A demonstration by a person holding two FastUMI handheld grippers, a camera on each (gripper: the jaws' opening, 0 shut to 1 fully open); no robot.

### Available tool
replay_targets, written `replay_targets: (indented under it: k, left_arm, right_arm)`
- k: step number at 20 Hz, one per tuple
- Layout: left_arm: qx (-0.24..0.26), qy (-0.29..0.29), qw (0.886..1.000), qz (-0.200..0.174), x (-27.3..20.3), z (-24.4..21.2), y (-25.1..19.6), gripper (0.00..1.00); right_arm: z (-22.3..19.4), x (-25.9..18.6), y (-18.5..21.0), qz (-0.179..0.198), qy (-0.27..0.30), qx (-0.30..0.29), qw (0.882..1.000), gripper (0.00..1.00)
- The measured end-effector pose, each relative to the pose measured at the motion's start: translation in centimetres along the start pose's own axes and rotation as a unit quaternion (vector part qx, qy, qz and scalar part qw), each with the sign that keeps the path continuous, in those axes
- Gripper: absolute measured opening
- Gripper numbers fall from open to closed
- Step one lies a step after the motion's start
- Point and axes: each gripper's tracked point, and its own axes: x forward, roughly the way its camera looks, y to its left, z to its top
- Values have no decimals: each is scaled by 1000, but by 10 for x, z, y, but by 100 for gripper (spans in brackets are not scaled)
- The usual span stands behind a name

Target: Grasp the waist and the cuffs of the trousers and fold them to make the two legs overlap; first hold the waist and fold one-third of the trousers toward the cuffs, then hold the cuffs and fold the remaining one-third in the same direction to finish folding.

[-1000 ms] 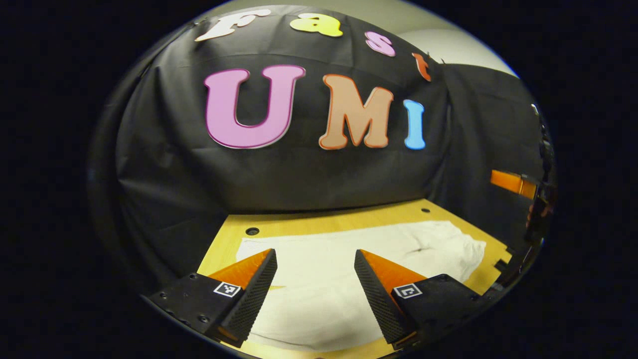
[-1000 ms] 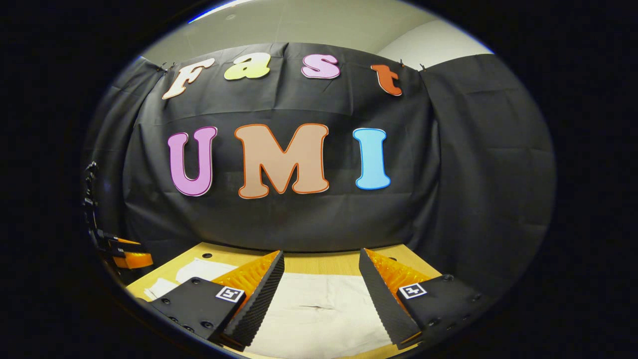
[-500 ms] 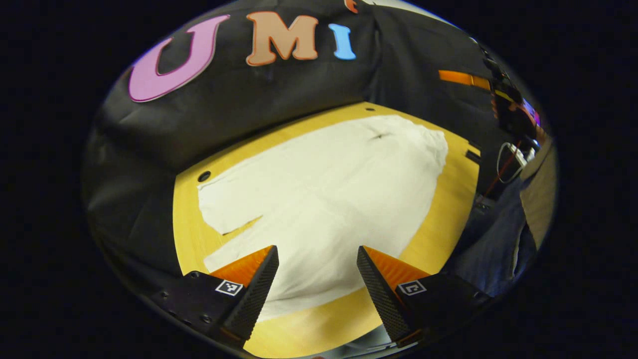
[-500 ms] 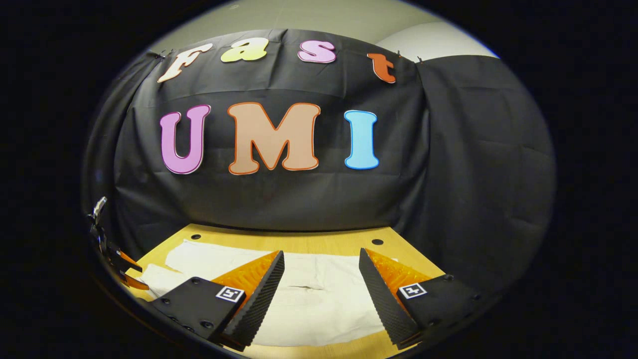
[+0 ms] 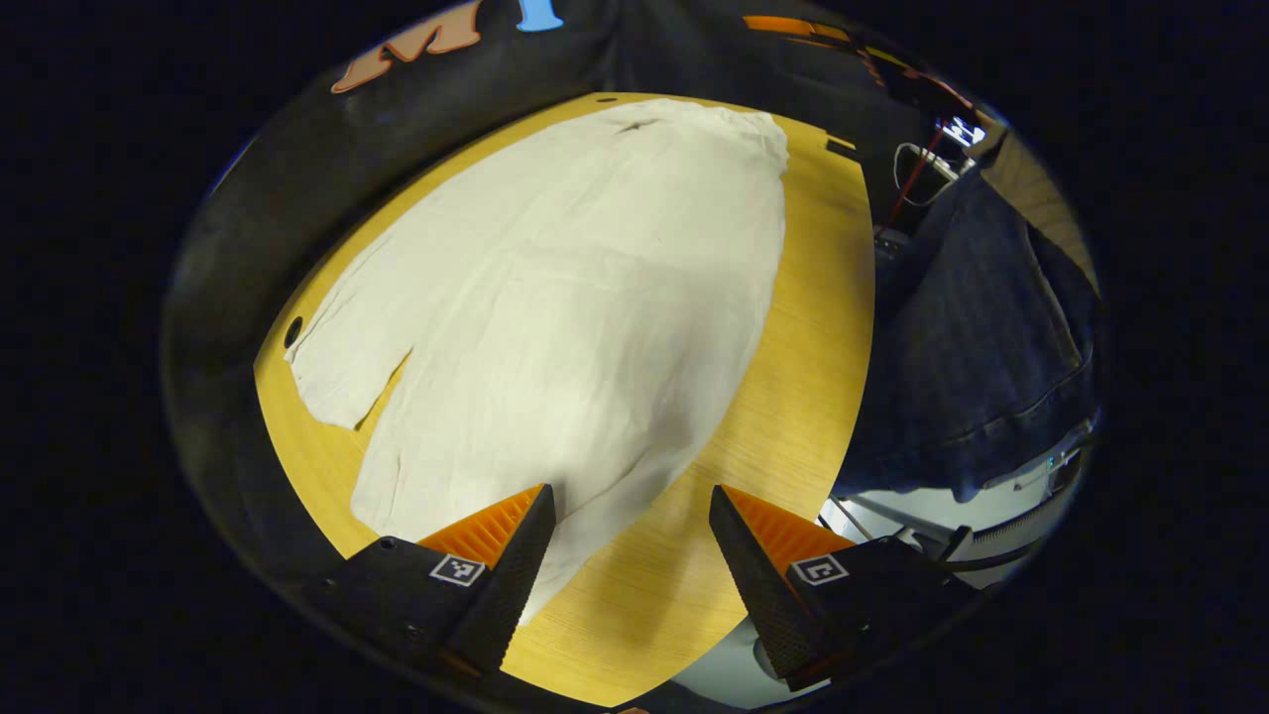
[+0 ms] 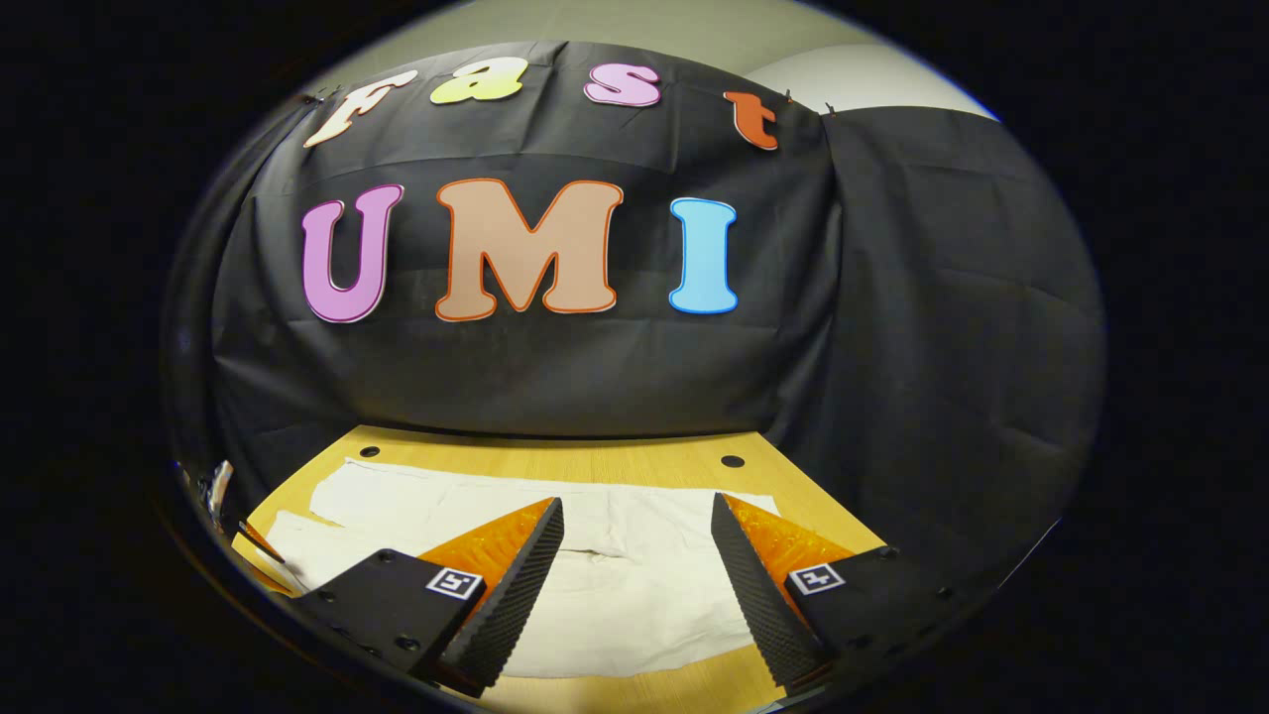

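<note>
Cream, softly creased trousers (image 5: 555, 297) flat on pale wooden table (image 5: 793, 377); left gripper (image 5: 630, 555) and right gripper (image 6: 634, 575) both spread, empty.

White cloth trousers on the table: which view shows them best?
The left gripper view: it looks down on the white cloth trousers laid flat on the wooden table, from the split cuffs to the far waist end. The right gripper view sees them low and foreshortened, partly behind its own fingers.
</note>
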Motion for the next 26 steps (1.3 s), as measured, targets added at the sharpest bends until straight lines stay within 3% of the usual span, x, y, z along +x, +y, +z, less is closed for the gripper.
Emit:
replay_targets:
  k: [10, 18, 24, 26]
  left_arm:
    - [46, 64, 997, -28, 9, -10, 2, 93]
    - [73, 111, 991, -33, 13, -11, 12, 88]
    - [88, 128, 988, -17, 18, -3, 22, 40]
    - [96, 124, 988, -1, 20, -2, 26, 12]
  right_arm:
    - [-20, 8, -7, 0, 26, -10, 1000, 96]
    - [-40, 24, 5, 45, 52, -24, 997, 96]
    - [-61, 36, 12, 103, 82, -60, 989, 96]
    - [-67, 42, 12, 124, 88, -74, 986, 96]
